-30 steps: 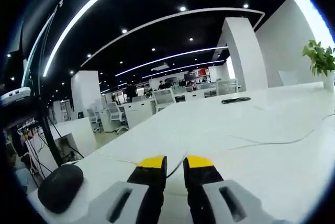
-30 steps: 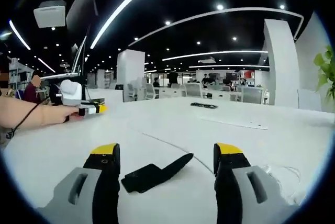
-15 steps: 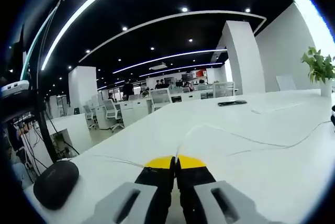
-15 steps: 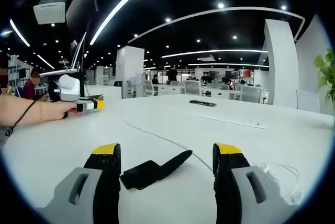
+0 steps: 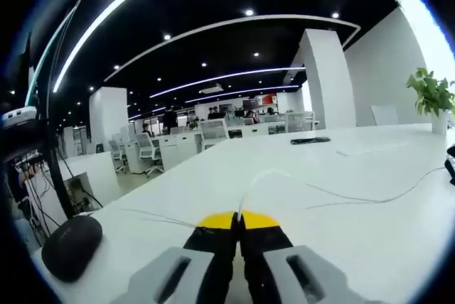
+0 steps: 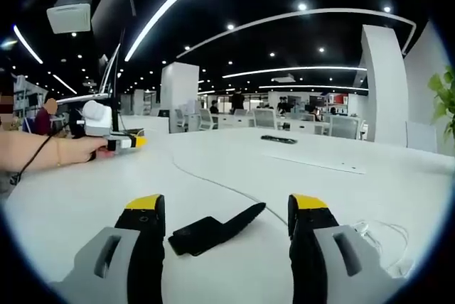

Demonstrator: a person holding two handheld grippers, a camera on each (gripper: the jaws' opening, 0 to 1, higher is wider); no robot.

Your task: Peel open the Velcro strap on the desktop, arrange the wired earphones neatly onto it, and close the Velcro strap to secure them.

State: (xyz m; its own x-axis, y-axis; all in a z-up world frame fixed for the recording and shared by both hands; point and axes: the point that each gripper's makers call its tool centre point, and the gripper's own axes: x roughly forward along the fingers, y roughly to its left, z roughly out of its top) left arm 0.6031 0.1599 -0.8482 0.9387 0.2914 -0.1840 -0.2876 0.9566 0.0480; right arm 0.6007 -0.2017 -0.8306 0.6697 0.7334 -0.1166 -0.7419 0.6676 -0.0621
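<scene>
My left gripper [image 5: 239, 220] is shut low over the white desk, pinching the thin white earphone cable [image 5: 334, 195], which runs from its yellow tips away to the right. In the right gripper view the same left gripper [image 6: 135, 142] sits at the far left in a person's hand, with the cable [image 6: 213, 182] trailing toward me. A black Velcro strap [image 6: 217, 227] lies flat on the desk between the wide-apart jaws of my open right gripper [image 6: 226, 208]. The rest of the earphone cord [image 6: 377, 236] lies loosely heaped at the right.
A black mouse [image 5: 71, 247] rests near the desk's left edge, beside a monitor stand [image 5: 60, 176]. Far back on the desk lie a flat black device [image 6: 279, 139] and a white sheet [image 6: 320, 164]. A potted plant [image 5: 434, 94] stands at the right.
The left gripper's jaws closed on the earphone cable, and the cable now lifts slightly off the desk. The right gripper has stayed open over the strap.
</scene>
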